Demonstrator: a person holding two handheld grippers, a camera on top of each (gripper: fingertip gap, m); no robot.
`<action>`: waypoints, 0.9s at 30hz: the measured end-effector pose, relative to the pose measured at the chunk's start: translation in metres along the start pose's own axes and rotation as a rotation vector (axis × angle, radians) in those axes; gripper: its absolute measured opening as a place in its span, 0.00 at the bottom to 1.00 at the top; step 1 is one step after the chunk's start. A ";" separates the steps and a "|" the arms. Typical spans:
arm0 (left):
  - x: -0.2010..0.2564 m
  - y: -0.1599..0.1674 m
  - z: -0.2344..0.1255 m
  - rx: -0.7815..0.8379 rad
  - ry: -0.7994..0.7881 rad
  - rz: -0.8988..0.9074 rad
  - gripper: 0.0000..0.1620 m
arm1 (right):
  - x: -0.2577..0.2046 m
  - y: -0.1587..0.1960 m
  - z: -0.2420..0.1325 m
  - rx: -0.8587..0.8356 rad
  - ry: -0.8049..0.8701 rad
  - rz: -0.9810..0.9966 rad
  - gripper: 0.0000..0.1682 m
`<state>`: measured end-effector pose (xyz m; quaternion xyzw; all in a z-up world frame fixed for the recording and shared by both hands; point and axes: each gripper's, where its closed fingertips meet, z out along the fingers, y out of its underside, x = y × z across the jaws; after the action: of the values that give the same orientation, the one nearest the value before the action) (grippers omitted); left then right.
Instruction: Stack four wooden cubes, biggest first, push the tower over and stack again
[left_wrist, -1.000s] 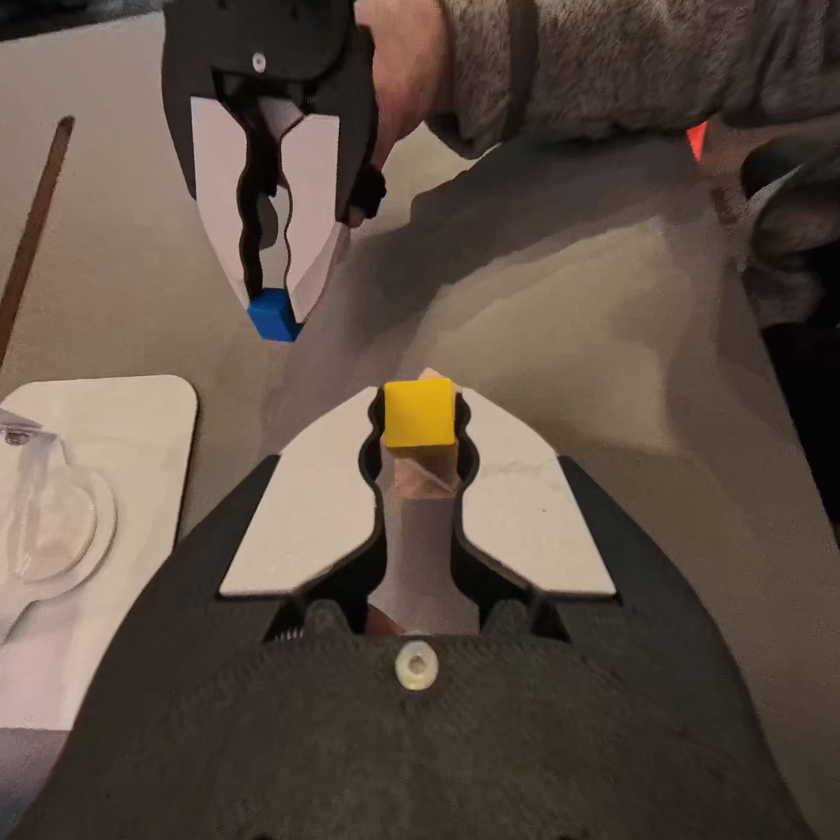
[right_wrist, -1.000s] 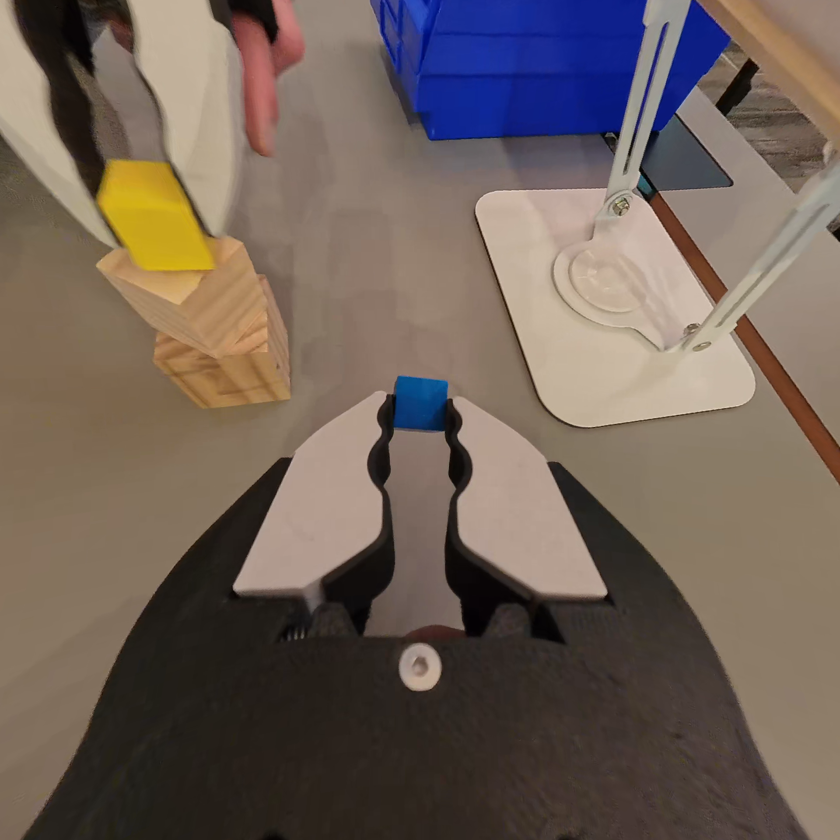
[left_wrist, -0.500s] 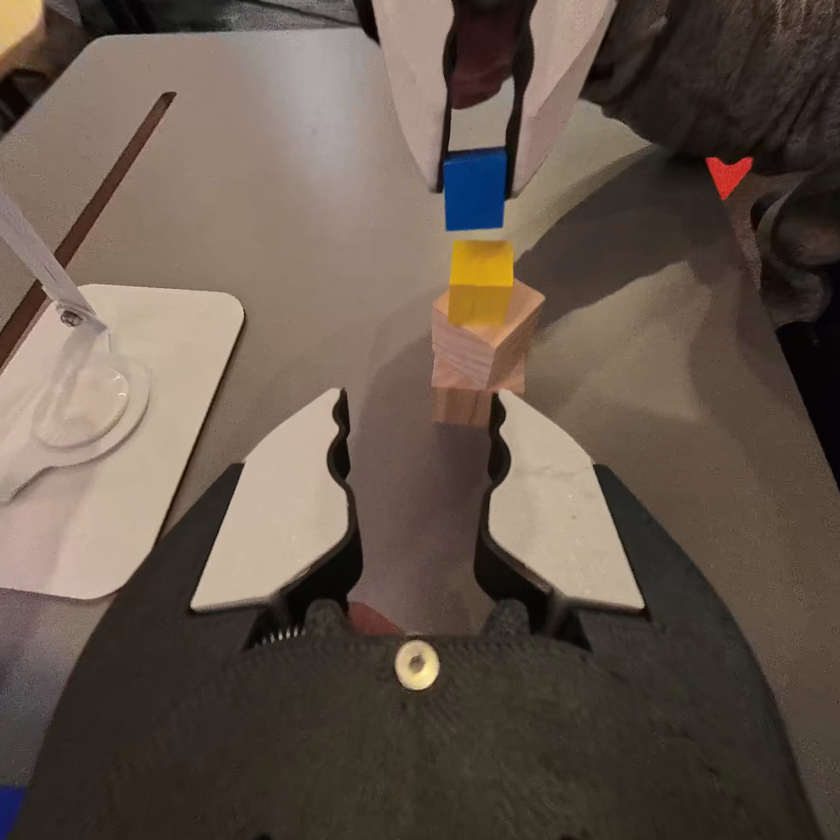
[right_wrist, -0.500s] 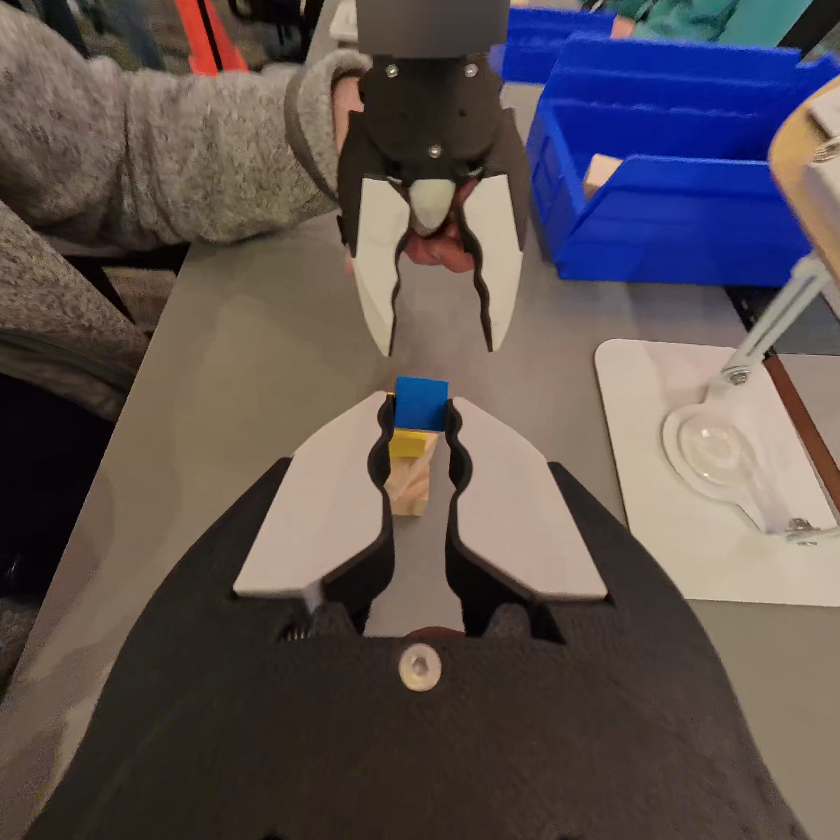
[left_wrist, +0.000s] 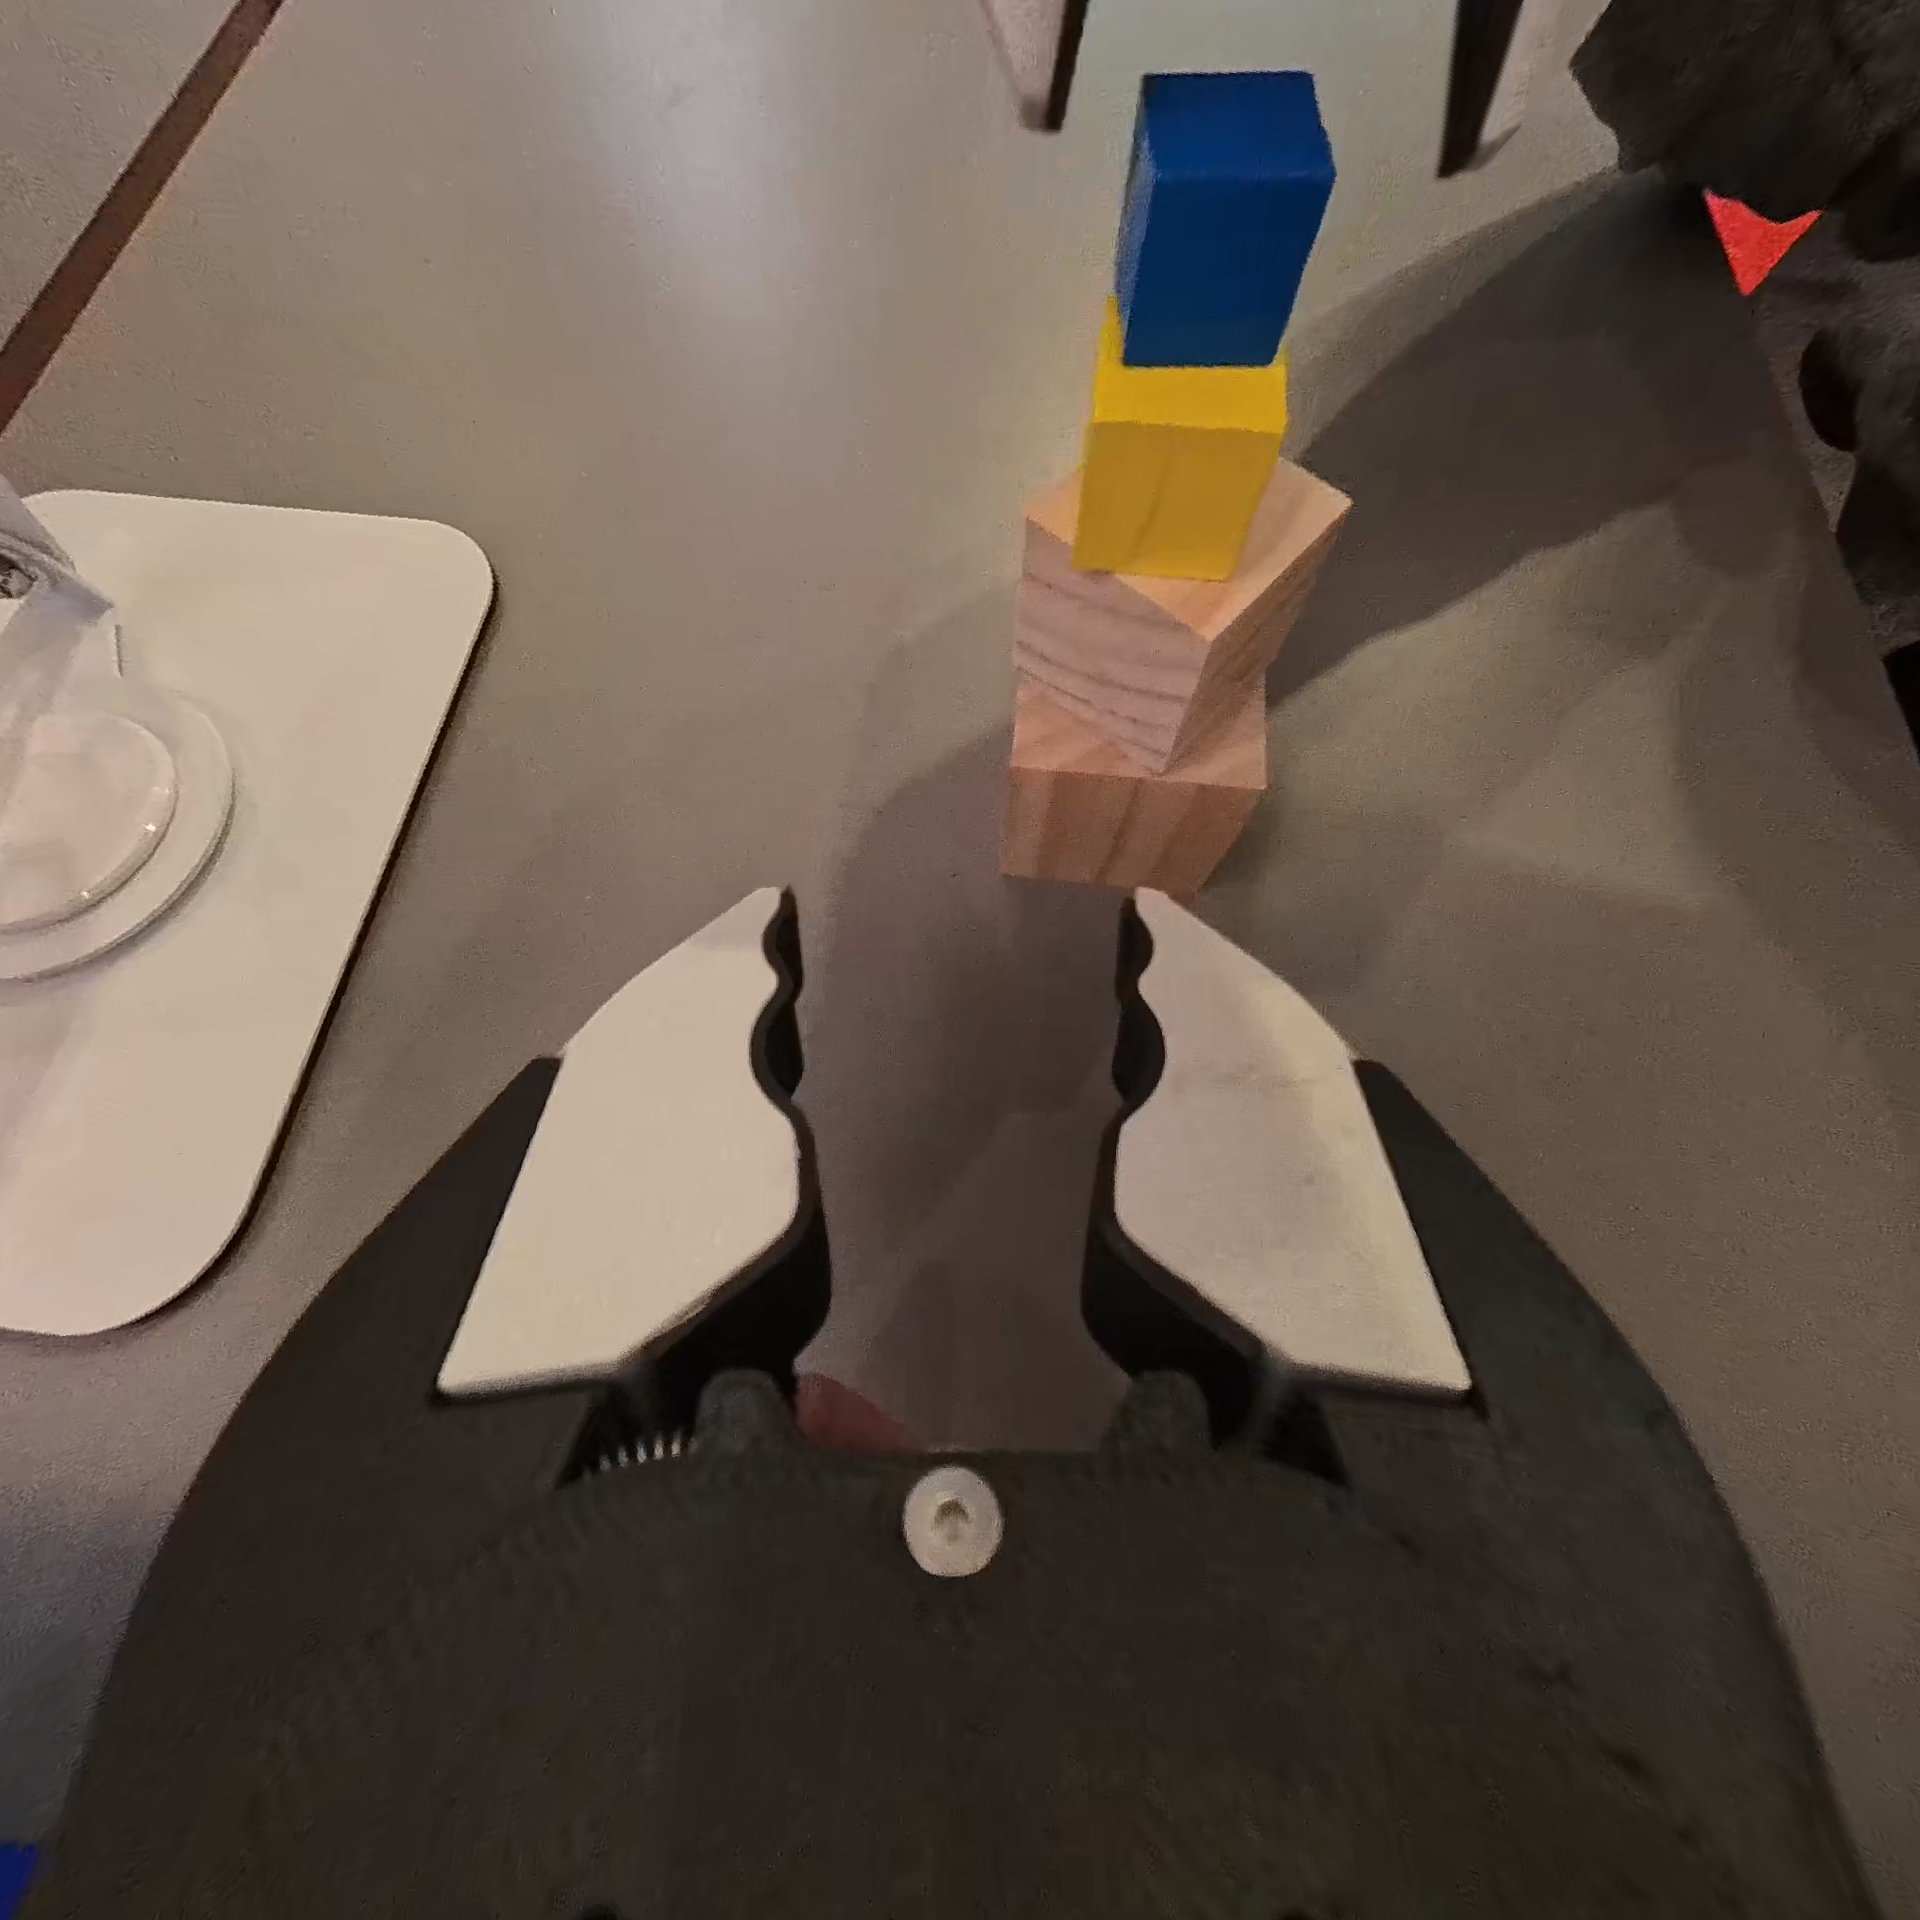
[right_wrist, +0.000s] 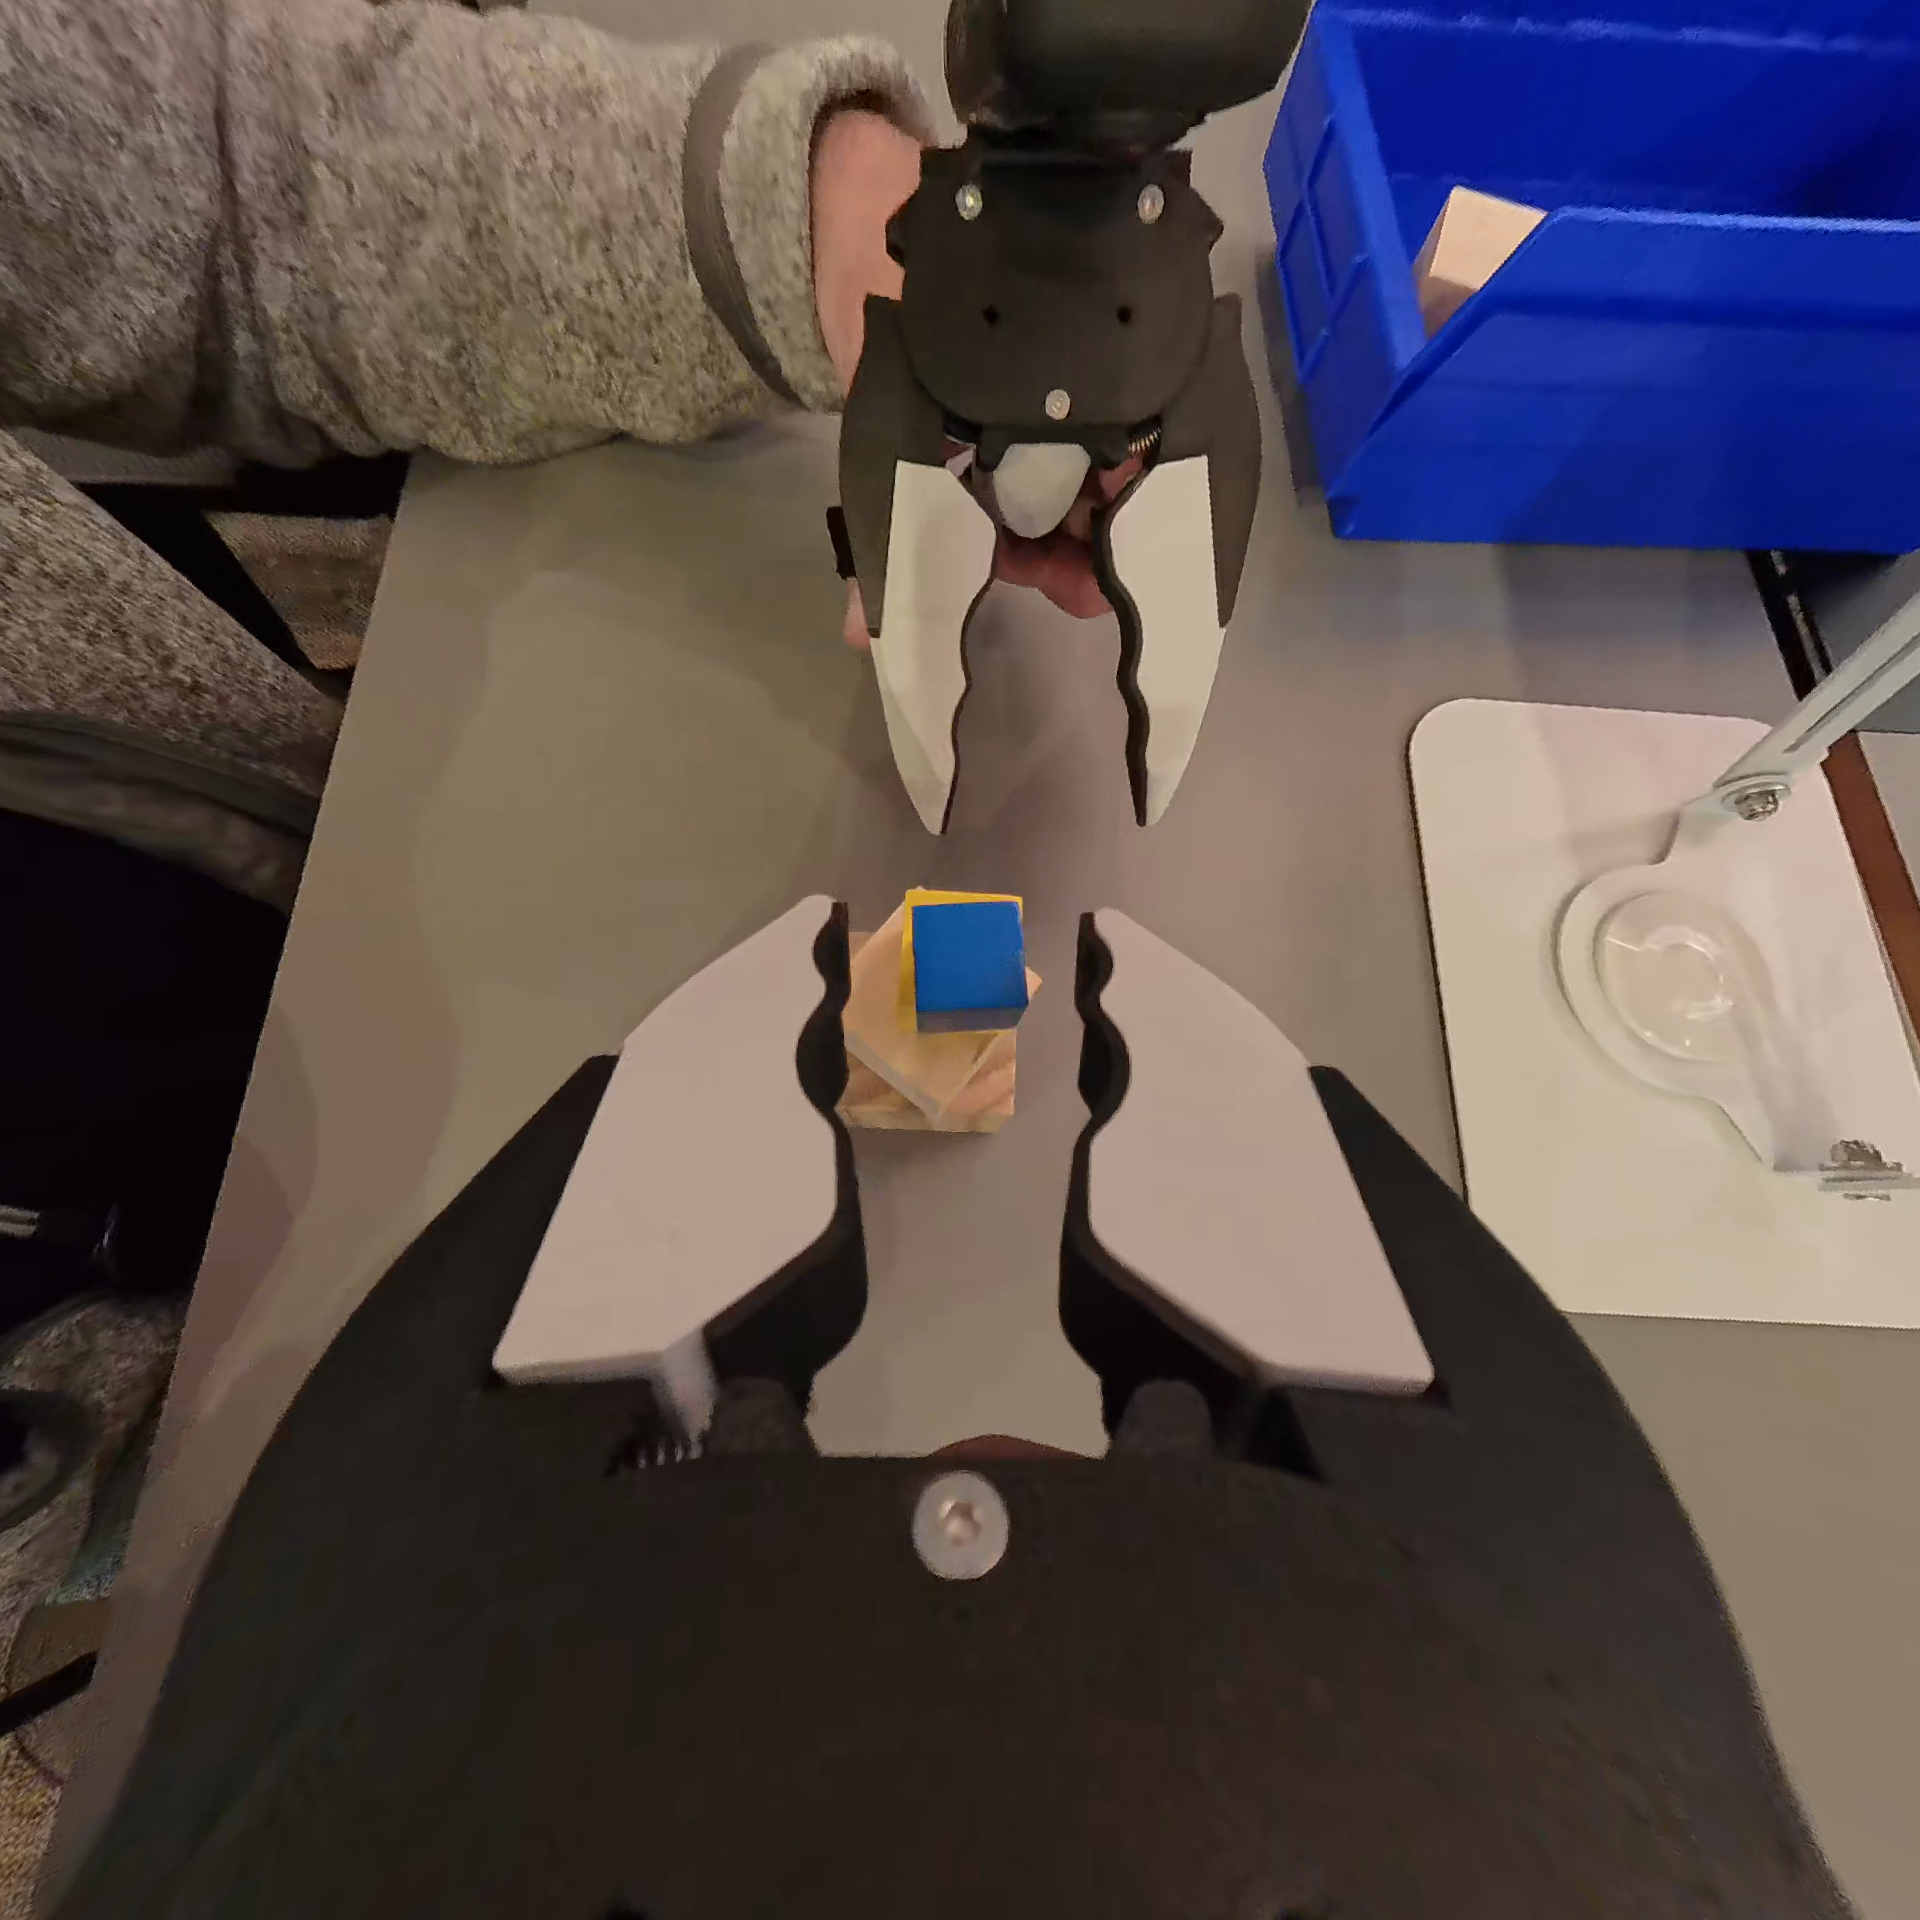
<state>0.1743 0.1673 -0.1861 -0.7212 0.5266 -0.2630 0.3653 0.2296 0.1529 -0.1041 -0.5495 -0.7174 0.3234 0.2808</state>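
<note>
Left gripper (left_wrist: 956, 914) empty, jaws apart, near tower base. Right gripper (right_wrist: 956, 925) spread wide above blue cube (left_wrist: 1221, 223), which tops yellow cube (left_wrist: 1174, 478) on two wooden cubes (left_wrist: 1138, 821). Bare grey table (left_wrist: 727, 364) left of tower.

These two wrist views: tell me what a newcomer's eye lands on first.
First, the tower mid-table: a blue cube on a yellow cube on two plain wooden cubes, the upper one twisted against the lower. Next, both grippers open around it: the left gripper short of its base, the right gripper above it. A blue bin stands at the table's far corner.
</note>
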 end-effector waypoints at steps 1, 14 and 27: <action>-0.001 0.000 -0.001 0.004 0.000 -0.004 0.35 | 0.001 0.000 -0.002 0.008 0.008 0.001 0.25; -0.029 0.045 -0.028 -0.021 -0.238 -0.027 0.00 | 0.035 0.110 -0.039 0.034 0.286 0.244 0.00; -0.060 0.093 -0.069 -0.097 -0.553 -0.118 0.00 | 0.055 0.223 -0.064 -0.129 0.584 0.399 0.00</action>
<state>0.0507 0.1902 -0.2198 -0.8116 0.3760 -0.0517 0.4442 0.4002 0.2582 -0.2330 -0.7645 -0.5047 0.1552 0.3698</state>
